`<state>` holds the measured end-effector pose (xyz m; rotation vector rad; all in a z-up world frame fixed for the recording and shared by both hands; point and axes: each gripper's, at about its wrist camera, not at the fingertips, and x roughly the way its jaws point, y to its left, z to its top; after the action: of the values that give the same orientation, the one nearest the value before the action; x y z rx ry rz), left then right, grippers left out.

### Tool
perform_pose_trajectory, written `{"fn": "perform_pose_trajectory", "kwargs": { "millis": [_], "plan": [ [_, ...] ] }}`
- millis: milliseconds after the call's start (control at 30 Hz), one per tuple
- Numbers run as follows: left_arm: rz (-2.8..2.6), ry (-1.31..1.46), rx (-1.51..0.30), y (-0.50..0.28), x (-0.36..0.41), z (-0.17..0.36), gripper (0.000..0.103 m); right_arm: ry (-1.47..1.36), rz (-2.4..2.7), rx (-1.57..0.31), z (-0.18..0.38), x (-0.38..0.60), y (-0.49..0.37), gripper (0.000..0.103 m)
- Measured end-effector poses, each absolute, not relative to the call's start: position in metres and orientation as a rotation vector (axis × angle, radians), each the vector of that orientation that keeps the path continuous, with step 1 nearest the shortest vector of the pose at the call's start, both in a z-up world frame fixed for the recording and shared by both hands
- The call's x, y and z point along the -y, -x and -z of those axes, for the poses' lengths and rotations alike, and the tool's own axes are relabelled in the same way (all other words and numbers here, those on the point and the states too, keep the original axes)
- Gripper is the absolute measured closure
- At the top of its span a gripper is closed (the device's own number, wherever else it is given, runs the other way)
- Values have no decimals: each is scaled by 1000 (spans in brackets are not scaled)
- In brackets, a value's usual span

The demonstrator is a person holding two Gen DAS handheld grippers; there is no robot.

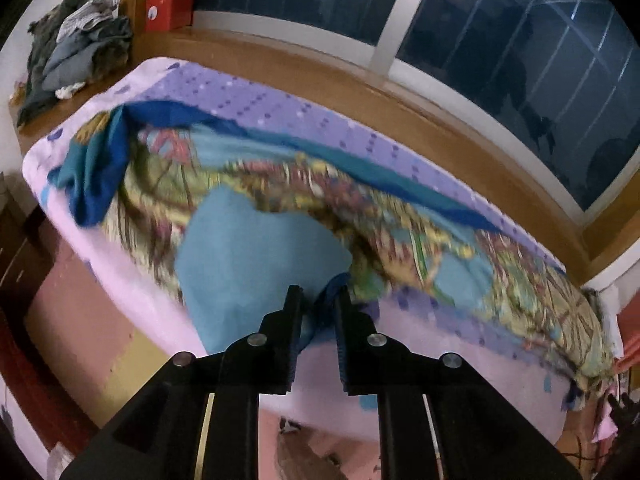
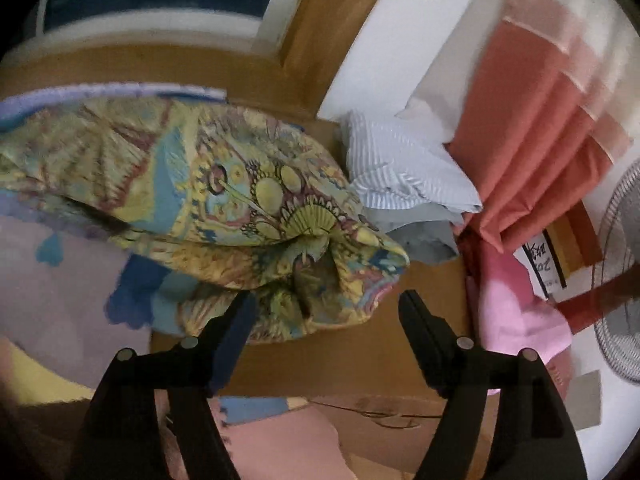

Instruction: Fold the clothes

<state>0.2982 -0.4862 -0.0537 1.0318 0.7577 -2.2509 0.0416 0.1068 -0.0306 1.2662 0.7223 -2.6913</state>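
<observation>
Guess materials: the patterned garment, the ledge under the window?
Patterned garment: thin woven fabric, probably cotton or a blend; matte, limp folds, plain blue underside. Ledge: wood or wood veneer, it seems; tan, smooth, faint sheen below the window.

left tool (image 1: 318, 300) angled down, jaws slightly parted; right tool (image 2: 326, 300) angled down, jaws wide.

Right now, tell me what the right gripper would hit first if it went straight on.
Most likely the patterned garment: its bunched end lies just ahead of the open right gripper, though depth is unclear.
</observation>
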Motion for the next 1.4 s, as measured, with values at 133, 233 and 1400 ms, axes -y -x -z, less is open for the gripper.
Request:
{"fn": "perform_pose_trajectory", "kwargs": {
  "millis": [133, 233, 1400],
  "plan": [
    [2271, -1060, -788, -313, 466, 56, 85, -1125, 2670, -611, 19, -87, -68, 29],
    [2264, -1077, -793, -326, 460, 58, 85, -1049, 2587, -570, 20, -51, -81, 29],
    [2255, -1095, -760, -451, 640, 68, 82, -859, 1855, -495, 68, 407, -304, 29]
  ]
}}
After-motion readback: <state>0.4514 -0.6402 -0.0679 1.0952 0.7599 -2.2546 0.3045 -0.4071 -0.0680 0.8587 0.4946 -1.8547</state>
